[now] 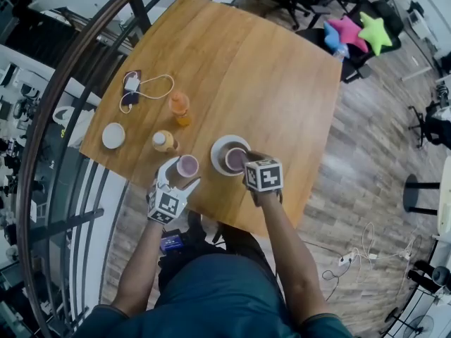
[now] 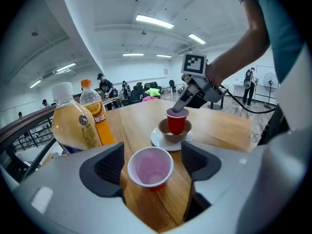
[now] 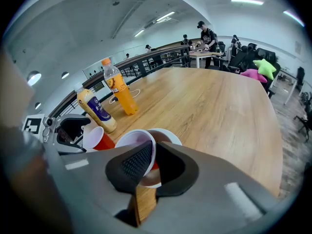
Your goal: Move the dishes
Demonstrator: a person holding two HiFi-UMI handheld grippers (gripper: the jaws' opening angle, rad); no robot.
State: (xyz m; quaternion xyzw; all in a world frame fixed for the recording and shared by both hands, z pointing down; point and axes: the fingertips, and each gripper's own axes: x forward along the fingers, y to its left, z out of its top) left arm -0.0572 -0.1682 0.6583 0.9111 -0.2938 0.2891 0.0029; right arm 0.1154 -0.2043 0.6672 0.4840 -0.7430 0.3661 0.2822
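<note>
Red cup (image 2: 177,123) upright in bowl (image 2: 174,138) on saucer (image 2: 159,139); second cup (image 2: 150,167) nearby.

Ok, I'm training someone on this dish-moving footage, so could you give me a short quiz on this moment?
1. True or false: the left gripper has its fingers apart, clear of the red cup standing between them on the table.
2. The right gripper is pinched on the rim of a second red cup. That cup sits in: A) a brown bowl on a white saucer; B) the bare table; C) the other cup.
3. How many drink bottles stand on the table?
Key: 1 true; 2 A; 3 two, a white-capped bottle and an orange-capped bottle.
</note>
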